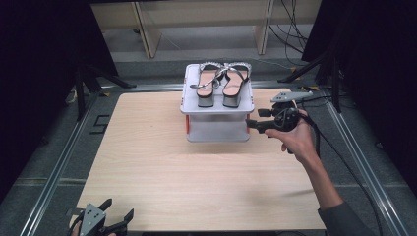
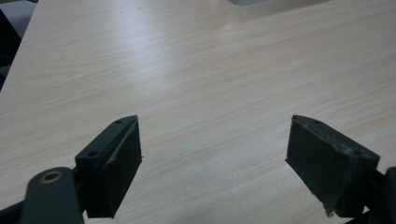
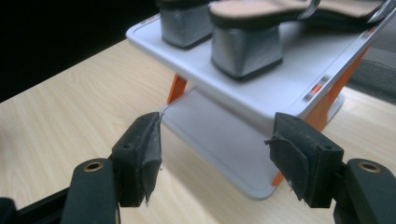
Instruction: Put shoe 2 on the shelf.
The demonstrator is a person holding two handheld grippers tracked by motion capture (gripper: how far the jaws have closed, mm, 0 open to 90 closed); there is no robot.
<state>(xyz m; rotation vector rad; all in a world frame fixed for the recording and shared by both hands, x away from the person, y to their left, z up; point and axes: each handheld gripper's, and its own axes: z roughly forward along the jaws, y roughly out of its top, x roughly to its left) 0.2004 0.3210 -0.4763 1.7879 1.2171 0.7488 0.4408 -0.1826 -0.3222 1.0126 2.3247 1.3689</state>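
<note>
The right gripper (image 1: 252, 123) has its jaws spread wide with nothing between them, and its own view shows the two black pads (image 3: 142, 156) set either side of the lower shelf's near corner without pressing on it. It lies nearly level, pointing leftward across the table at the right-hand end of the small white shoe rack (image 1: 216, 105), the tips just beside the lower tier. The rack stands toward the far middle of the wooden table (image 1: 196, 172), its long axis running across the table, so the gripper meets it end-on. A pair of silver block-heel sandals (image 1: 221, 83) rests on the top shelf, heels toward the person. The right hand (image 1: 295, 137) grips the tool from behind and below, forearm coming in from the lower right corner, wrist slightly bent. The left gripper (image 1: 118, 219) sits at the near left edge of the table, well apart from the rack, its jaws also wide apart over bare wood. The right hand is plainly the nearer one, and the next move looks likely to be a grip on the rack's edge.
</note>
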